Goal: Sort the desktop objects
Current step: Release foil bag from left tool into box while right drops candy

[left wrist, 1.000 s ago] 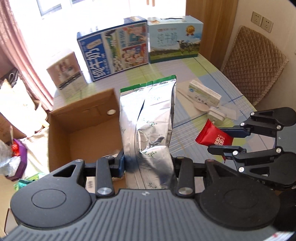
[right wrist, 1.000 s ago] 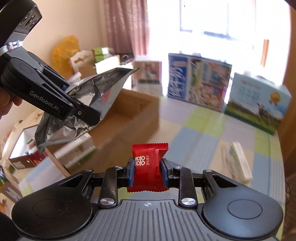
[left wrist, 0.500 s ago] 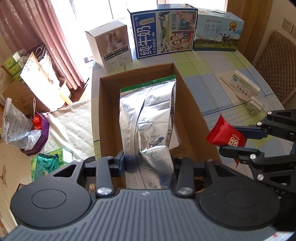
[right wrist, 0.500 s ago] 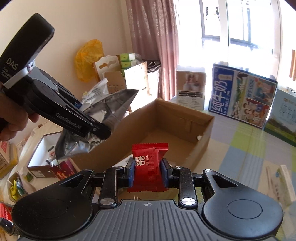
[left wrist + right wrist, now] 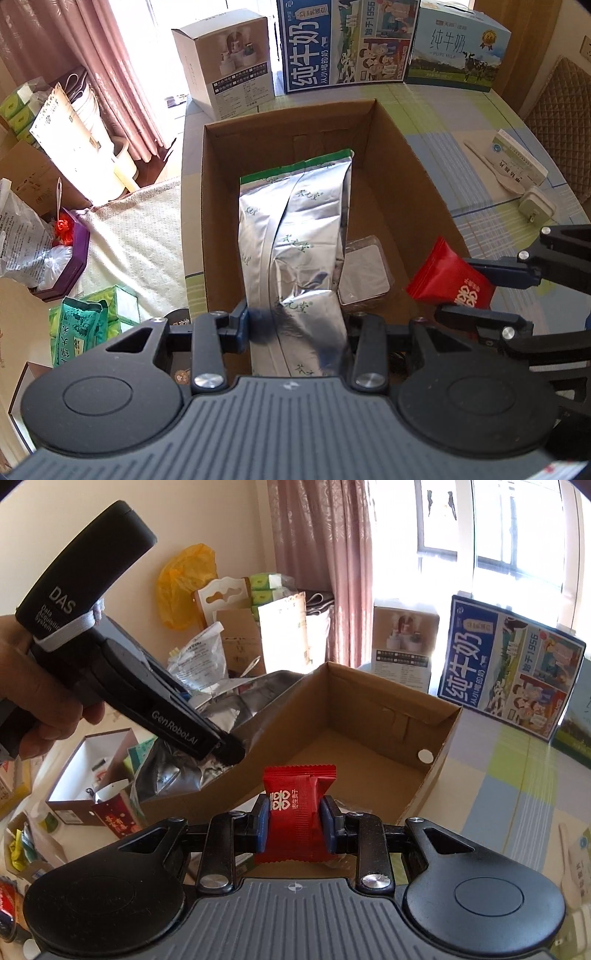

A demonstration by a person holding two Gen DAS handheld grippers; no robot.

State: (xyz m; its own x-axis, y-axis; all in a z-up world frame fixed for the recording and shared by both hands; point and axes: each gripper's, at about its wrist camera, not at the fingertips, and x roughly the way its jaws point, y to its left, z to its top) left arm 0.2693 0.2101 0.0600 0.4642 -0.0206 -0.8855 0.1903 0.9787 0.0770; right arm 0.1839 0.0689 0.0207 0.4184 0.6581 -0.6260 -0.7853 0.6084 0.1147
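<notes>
My left gripper is shut on a long silver foil bag with a green top edge. The bag hangs down into an open cardboard box on the table. My right gripper is shut on a small red snack packet, held at the box's near right rim. In the left wrist view the red snack packet and the right gripper sit just right of the box. In the right wrist view a hand holds the left gripper over the box, with the silver foil bag crumpled in it.
A clear plastic tub lies on the box floor. Milk cartons and a white box stand behind it. A small carton, a spoon and a white charger lie on the checked tablecloth at right. Clutter covers the floor at left.
Both grippers moved left and down to the cardboard box. The silver bag now hangs inside it, and the red packet came up to the box's right rim. Both grips unchanged.
</notes>
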